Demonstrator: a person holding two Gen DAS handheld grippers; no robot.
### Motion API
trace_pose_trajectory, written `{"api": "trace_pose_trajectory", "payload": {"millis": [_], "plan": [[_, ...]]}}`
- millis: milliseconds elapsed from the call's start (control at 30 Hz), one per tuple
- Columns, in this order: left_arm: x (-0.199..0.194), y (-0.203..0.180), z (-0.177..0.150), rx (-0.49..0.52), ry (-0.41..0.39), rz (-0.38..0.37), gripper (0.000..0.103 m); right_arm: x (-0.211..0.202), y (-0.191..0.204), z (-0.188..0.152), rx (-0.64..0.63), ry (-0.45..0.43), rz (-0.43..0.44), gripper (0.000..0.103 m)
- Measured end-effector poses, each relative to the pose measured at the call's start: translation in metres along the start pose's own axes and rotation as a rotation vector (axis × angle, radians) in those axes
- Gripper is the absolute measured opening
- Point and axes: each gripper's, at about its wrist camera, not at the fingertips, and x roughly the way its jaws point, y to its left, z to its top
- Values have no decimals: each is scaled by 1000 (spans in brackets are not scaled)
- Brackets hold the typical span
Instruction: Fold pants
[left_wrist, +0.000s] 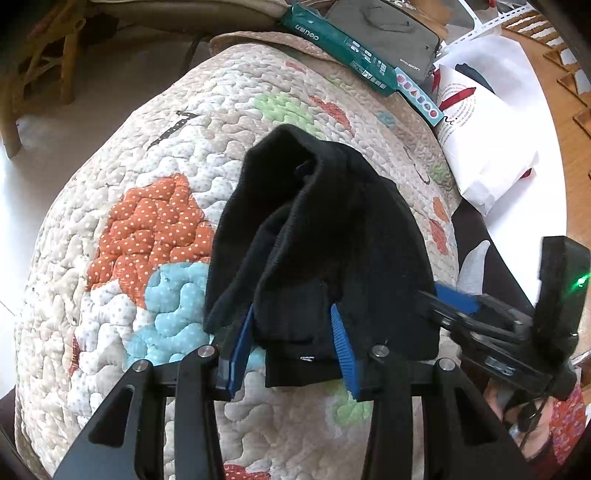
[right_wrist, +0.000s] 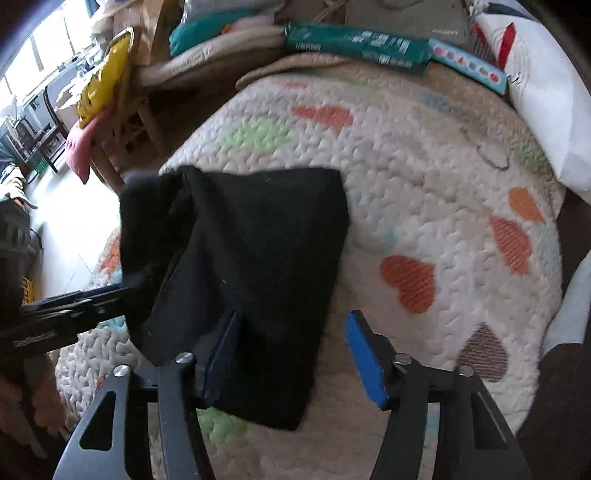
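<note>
The black pants (left_wrist: 317, 236) lie bunched and partly folded on the quilted patchwork mat (left_wrist: 147, 221). My left gripper (left_wrist: 291, 343) has its blue pads on either side of a thick fold at the pants' near edge and holds it. My right gripper (right_wrist: 295, 354) is open; the pants (right_wrist: 243, 258) lie between its jaws beside the left blue pad (right_wrist: 221, 354), while the right pad (right_wrist: 364, 358) is clear of the cloth. The right gripper also shows at the right in the left wrist view (left_wrist: 454, 302), and the left gripper shows at the left in the right wrist view (right_wrist: 74, 306).
A green package (left_wrist: 340, 40), a grey pouch (left_wrist: 388, 29) and a white paper bag (left_wrist: 484, 147) lie along the mat's far and right edges. A wooden chair (left_wrist: 40, 66) stands at the far left. A yellow bag (right_wrist: 103, 81) sits beyond the mat.
</note>
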Motion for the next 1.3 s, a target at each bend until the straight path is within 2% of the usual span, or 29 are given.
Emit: {"api": "trace_pose_trajectory", "payload": {"millis": [33,100,200,267,367,433,533,600,733,833,900,1000,1100,1200,1300], "plan": [[0,0,0,2,1,1,40,5,2,0,7,17,24,31],[-1,-1,1,-5,1,-5,40,2,4,0,-2,5,7,24],[-3,-4,5,-49,4,-86,40,-6,-2,0,6,-2,20,17],[-7,-17,4,-26,-4,-130,40,-11,-14,0,39,-11,25,10],[-4,-34,-4,36,18,-121,40,-17,-40,-9,93,-17,7,4],[7,-37,-12,48,54,-64,40,-13,-50,-17,111,8,-16,4],[10,-29,-15,10,77,-50,40,2,-57,-28,113,84,-38,5],[6,-26,-13,-3,85,-65,40,-2,-60,-28,131,58,-21,5],[-3,-25,-5,51,139,-112,44,-25,-53,-8,154,-43,2,7],[-23,-24,4,117,109,-130,48,-32,-25,11,95,-86,42,8],[-36,-16,12,113,76,-129,50,-27,-8,24,62,-86,86,9],[-41,7,20,20,45,-86,51,-6,26,51,8,-72,161,9],[-32,27,18,-66,79,-41,51,27,54,73,-13,-5,190,10],[-19,30,15,-78,116,2,51,64,64,91,11,65,158,10],[-10,21,9,-48,148,8,51,79,50,108,132,99,206,10]]}}
